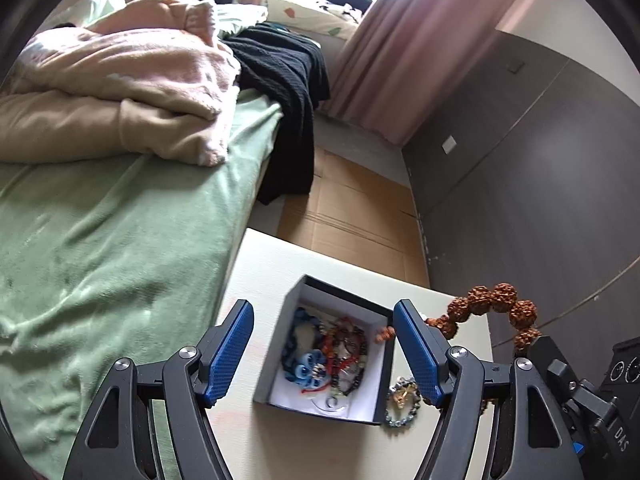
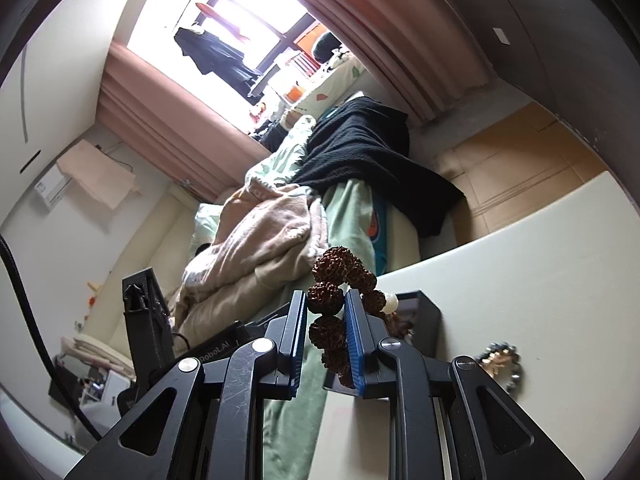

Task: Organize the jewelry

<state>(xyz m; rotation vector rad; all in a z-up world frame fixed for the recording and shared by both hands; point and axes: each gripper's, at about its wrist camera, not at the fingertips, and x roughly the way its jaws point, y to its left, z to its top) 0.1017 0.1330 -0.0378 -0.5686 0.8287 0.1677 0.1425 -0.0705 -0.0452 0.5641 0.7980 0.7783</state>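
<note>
An open dark box (image 1: 276, 360) with a white lining stands on the white table (image 1: 280, 264). It holds blue, red and dark bead bracelets (image 1: 336, 352). My left gripper (image 1: 323, 307) hangs open over the box with nothing between its blue pads. A bracelet of big knobbly brown beads (image 2: 326, 300) is pinched in my right gripper (image 2: 325, 296), which is shut on it. In the left wrist view that brown bracelet (image 1: 496, 300) arcs in the air just right of the box. A grey-beaded bracelet with a gold charm (image 1: 402, 400) lies on the table beside the box's right wall.
A bed with a green sheet (image 1: 100, 240) borders the table on the left, piled with a pink blanket (image 1: 120, 92) and a black garment (image 1: 288, 92). Dark cabinet doors (image 1: 520, 160) stand to the right. Cardboard (image 1: 352, 216) covers the floor beyond the table.
</note>
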